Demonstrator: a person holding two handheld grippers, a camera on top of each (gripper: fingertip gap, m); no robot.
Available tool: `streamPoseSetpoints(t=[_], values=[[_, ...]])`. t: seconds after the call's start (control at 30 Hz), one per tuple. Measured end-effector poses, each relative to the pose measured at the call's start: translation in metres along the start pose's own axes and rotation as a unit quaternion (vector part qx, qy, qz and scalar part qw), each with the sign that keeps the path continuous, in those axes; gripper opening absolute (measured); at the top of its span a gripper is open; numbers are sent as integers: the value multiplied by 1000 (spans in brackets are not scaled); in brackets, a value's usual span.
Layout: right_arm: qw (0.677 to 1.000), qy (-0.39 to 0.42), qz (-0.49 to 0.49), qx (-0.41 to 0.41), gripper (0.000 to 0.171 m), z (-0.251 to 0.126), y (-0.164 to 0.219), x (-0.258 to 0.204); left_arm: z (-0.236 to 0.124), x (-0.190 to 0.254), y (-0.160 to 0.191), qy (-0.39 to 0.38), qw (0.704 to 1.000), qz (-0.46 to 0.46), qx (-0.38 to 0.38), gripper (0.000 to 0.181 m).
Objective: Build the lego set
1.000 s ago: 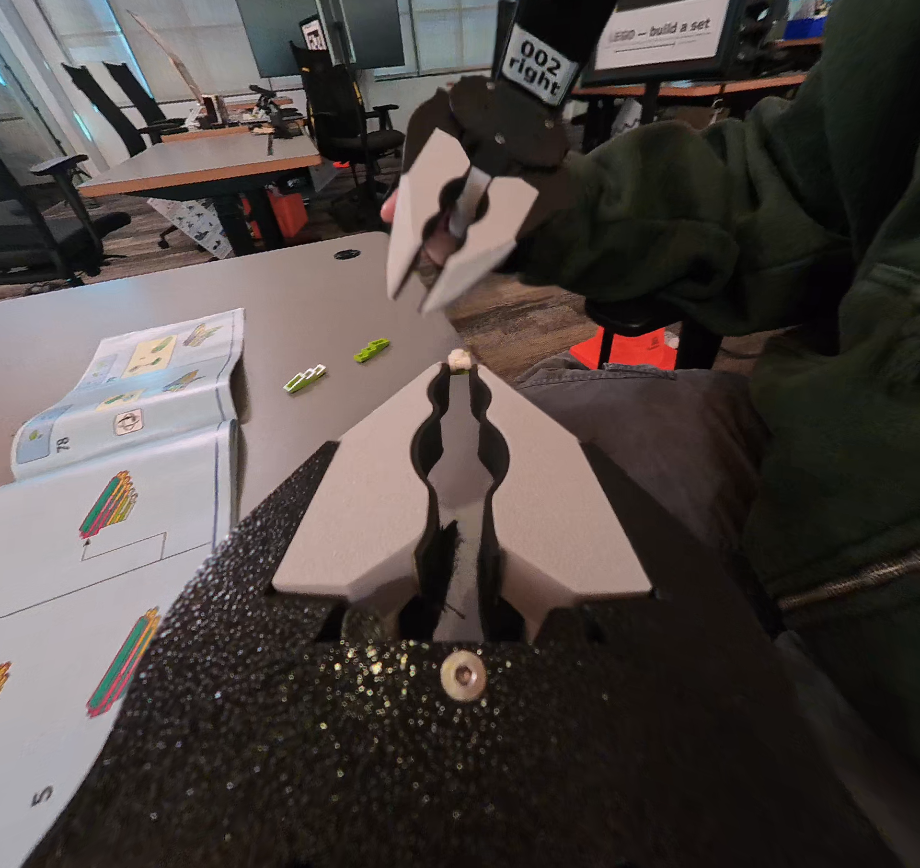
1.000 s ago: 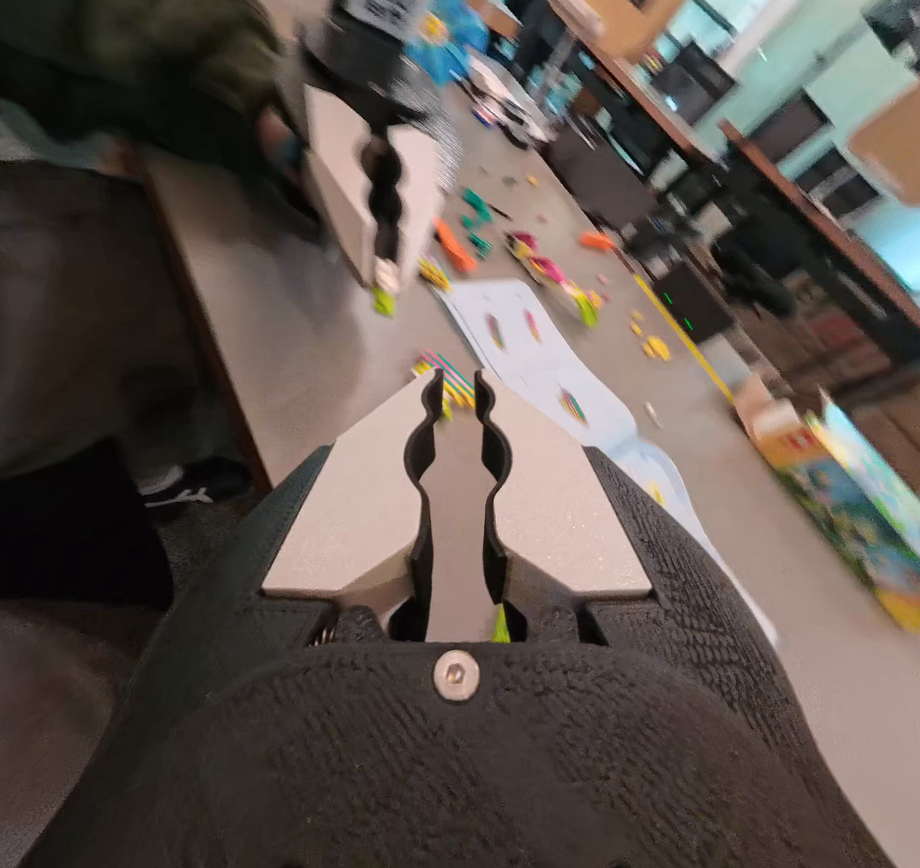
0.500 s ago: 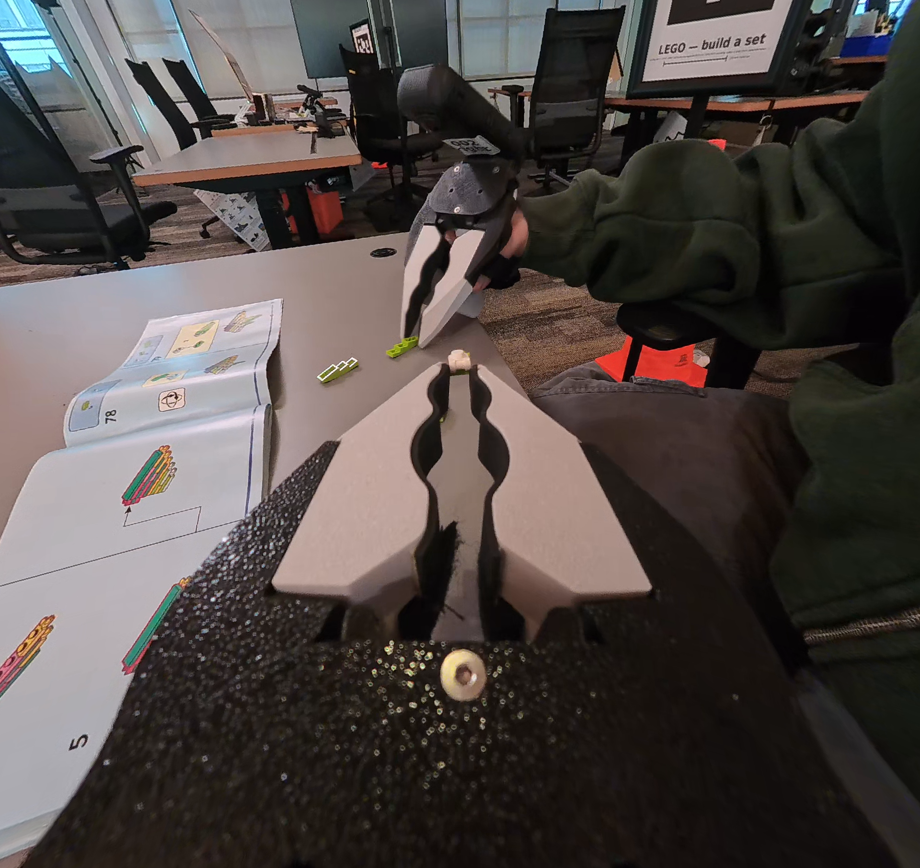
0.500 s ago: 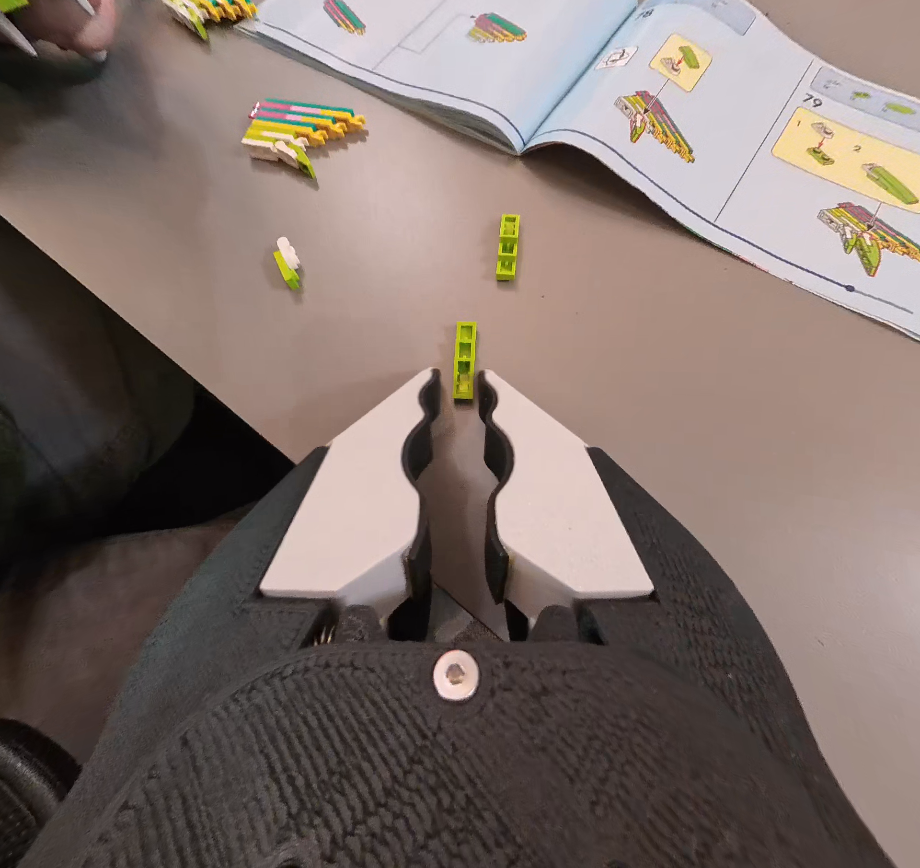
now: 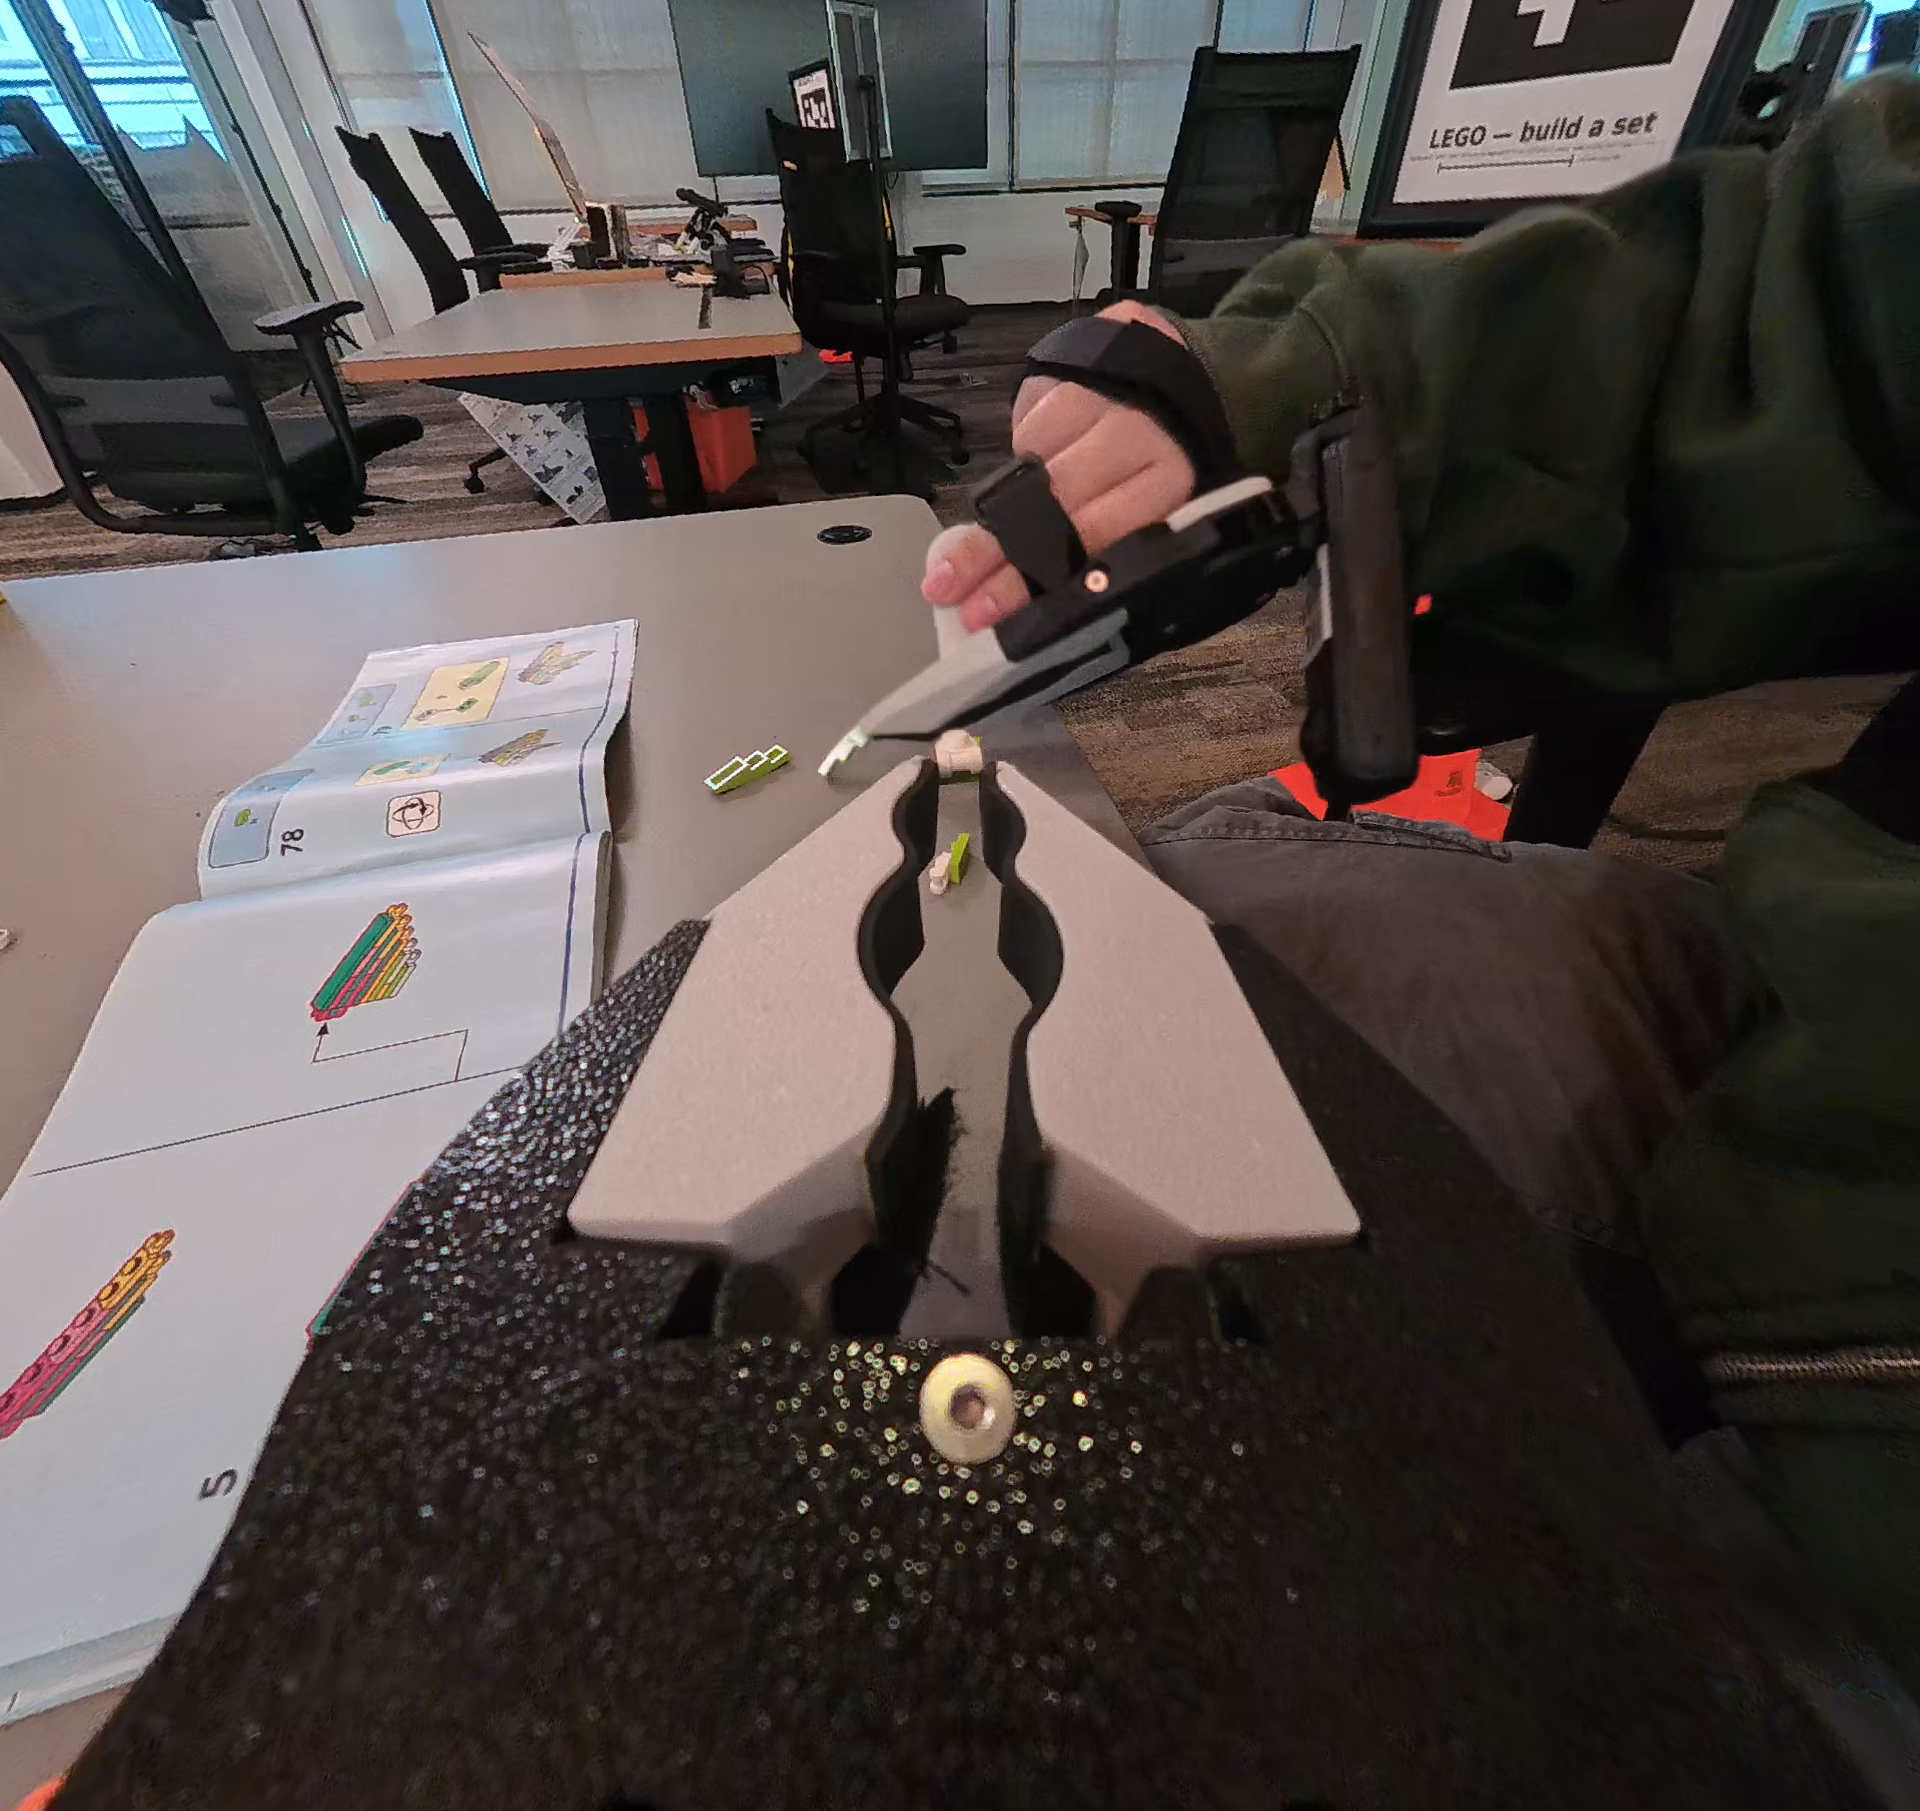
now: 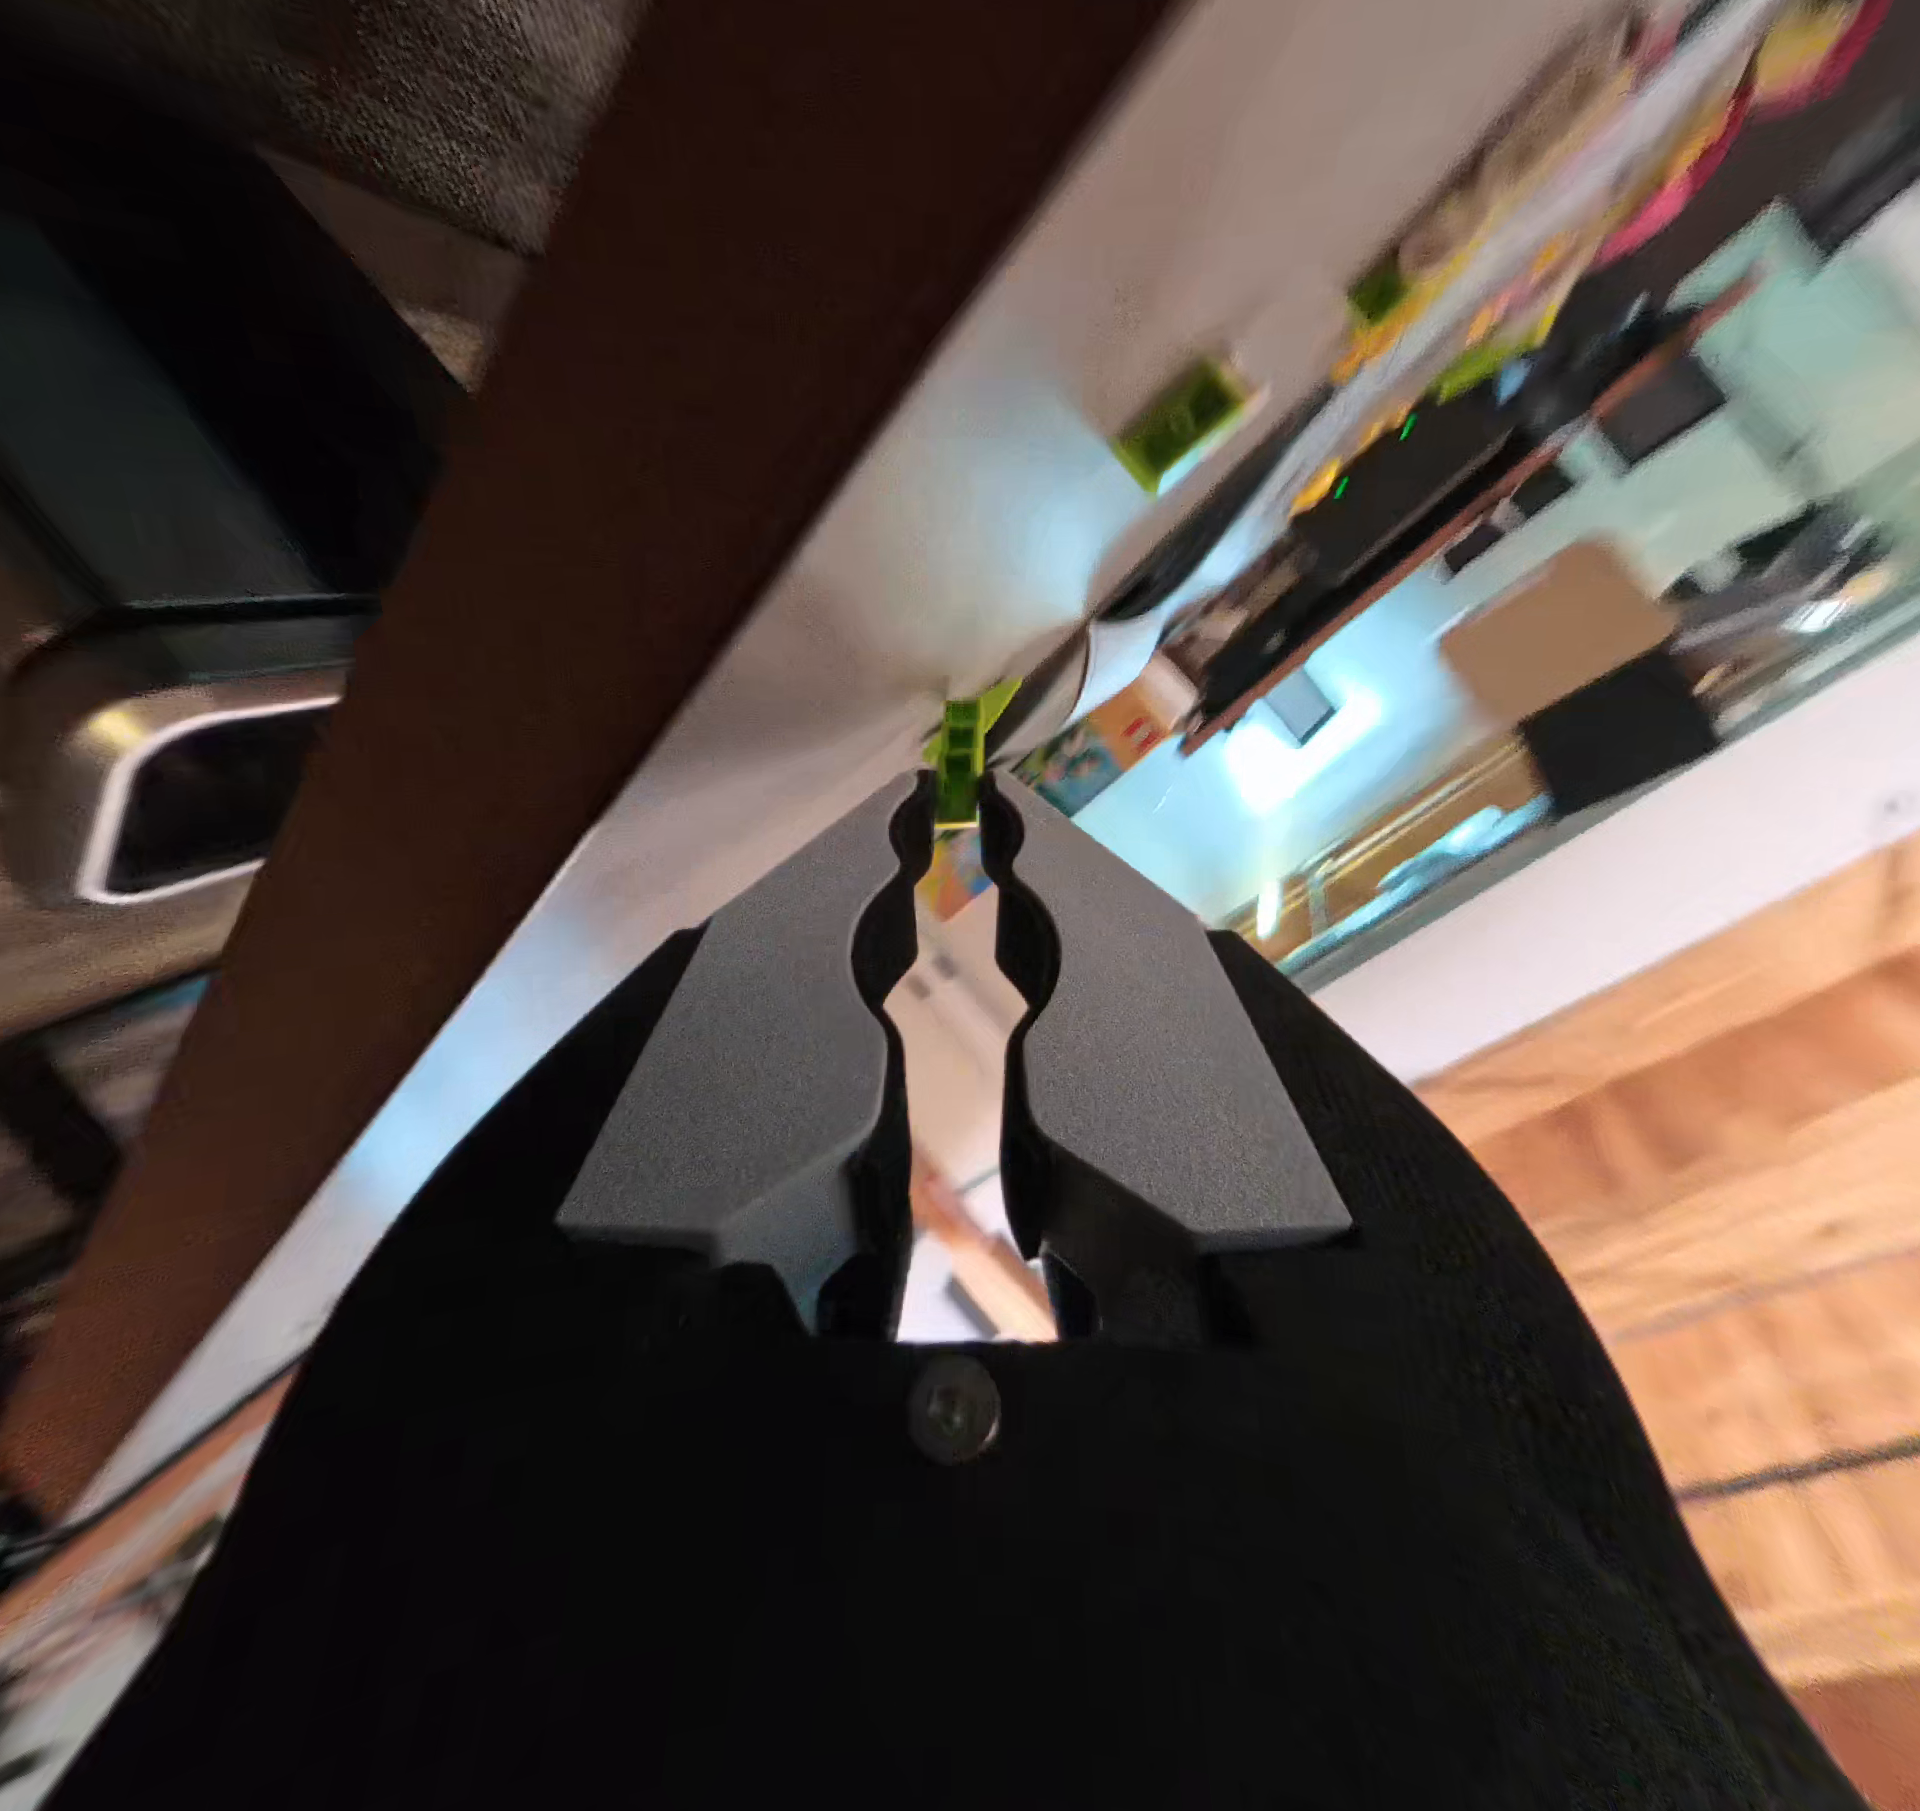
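Lego plate (image 6: 961,759), lime, sits pinched in my right claw (image 6: 958,793) low over the table (image 5: 416,598); my left claw (image 5: 958,769) nips a white piece (image 5: 956,753)

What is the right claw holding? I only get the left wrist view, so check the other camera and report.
Observer: The right claw is shut on a lime plate, pinched at the very tips.
Operator: Good. My left claw holds the white piece. Tell me how the plate sits.
Observer: It points lengthwise forward, most of it sticking out past the tips.
Operator: Report how clear that camera is.
Observer: Its background is smeared with blur, and the table's brown edge crosses the frame diagonally.
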State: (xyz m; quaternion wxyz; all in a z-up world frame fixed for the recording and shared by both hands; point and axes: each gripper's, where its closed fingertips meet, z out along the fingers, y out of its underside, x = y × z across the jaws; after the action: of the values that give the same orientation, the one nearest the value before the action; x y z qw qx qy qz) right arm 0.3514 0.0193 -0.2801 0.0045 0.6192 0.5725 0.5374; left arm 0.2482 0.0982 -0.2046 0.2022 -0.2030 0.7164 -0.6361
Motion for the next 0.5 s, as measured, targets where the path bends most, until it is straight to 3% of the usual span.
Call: streamPoseSetpoints(t=[0.13, 0.2, 0.3, 0.37, 0.4, 0.43, 0.5], values=[[995, -3, -87, 56, 7, -8, -15, -6, 0, 0, -1, -1, 1000, 2, 1, 6], [993, 14, -93, 66, 15, -11, -17, -2, 0, 0, -1, 1, 1000, 0, 1, 6], [996, 6, -44, 78, 38, -21, -13, 1, 0, 0, 0, 1, 1000, -1, 0, 6], [993, -13, 84, 82, 38, -27, -4, 4, 0, 0, -1, 0, 1000, 0, 1, 6], [974, -22, 211, 77, 37, -28, 5, 9, 0, 0, -1, -1, 1000, 1, 2, 6], [924, -63, 369, 75, 37, -28, 11, 7, 0, 0, -1, -1, 1000, 1, 2, 6], [748, -156, 635, 116, 34, -31, 2, 7, 0, 0, -1, -1, 1000, 1, 2, 6]])
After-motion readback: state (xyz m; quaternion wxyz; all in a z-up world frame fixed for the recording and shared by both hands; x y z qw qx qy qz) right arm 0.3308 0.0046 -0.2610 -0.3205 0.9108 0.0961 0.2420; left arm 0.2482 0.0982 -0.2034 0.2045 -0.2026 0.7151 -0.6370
